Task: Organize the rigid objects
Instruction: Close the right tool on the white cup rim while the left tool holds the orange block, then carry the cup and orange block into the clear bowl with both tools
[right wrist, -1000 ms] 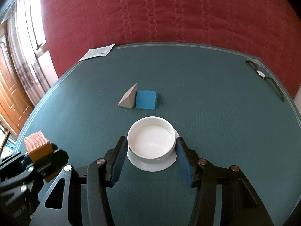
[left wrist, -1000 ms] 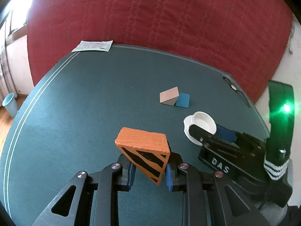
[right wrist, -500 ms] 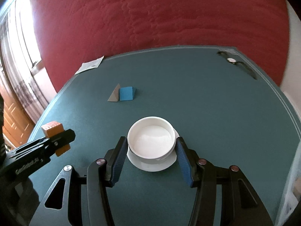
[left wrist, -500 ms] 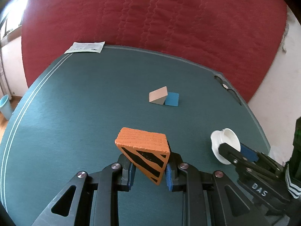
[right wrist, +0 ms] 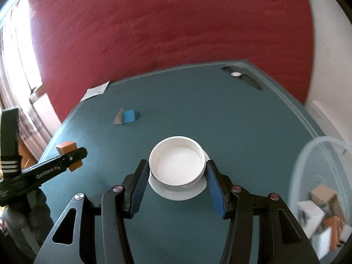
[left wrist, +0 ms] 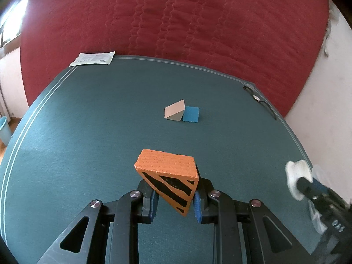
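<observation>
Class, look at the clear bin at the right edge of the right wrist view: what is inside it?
Inside the clear bin lie a brown cardboard box, white boxes and something orange. Blur and the frame edge hide anything deeper.

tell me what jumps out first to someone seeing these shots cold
The orange block with black stripes, clamped in the left gripper above the teal table. Next, the white bowl held in the right gripper near the clear bin at the table's right edge. Mid-table, a tan wedge touches a blue block.
</observation>
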A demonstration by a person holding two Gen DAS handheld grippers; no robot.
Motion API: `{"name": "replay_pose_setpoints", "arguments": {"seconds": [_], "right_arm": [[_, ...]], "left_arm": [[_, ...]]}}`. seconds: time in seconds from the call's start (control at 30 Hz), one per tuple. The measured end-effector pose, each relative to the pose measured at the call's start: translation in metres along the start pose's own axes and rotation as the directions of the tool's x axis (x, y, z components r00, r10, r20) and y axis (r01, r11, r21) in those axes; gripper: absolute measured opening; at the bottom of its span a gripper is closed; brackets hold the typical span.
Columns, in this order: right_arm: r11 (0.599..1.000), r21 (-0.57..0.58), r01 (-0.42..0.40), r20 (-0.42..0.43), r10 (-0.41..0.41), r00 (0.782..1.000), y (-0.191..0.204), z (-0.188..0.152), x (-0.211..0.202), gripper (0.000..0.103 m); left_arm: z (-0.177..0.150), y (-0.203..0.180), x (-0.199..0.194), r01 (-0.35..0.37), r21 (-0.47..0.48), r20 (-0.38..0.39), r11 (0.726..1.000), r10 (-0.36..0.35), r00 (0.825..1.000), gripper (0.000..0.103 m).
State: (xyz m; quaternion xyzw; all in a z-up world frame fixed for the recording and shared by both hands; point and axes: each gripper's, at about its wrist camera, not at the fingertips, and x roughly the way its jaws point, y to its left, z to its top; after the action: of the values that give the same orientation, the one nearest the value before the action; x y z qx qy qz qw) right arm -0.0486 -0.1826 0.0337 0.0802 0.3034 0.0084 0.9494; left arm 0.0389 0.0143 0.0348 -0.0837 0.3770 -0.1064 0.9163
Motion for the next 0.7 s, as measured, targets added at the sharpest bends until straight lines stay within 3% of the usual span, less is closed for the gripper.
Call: {"name": "replay_pose_setpoints", "arguments": {"seconds": [0.33, 0.7], "right_arm": [[0.989, 0.093, 0.116, 0.055, -0.121, 0.991, -0.054, -0.005, -0.047, 0.053], [0.936, 0.23, 0.266, 0.076, -0.29, 0.954, -0.127, -0.015, -0.086, 0.053]], "left_arm": [[-0.004, -0.01, -0.002, -0.011, 0.032, 0.008, 0.999, 0.011, 1.0, 0.027], [-0.013, -0.036, -0.008, -0.002, 0.086, -0.001, 0.996, 0.002, 1.0, 0.027]]}}
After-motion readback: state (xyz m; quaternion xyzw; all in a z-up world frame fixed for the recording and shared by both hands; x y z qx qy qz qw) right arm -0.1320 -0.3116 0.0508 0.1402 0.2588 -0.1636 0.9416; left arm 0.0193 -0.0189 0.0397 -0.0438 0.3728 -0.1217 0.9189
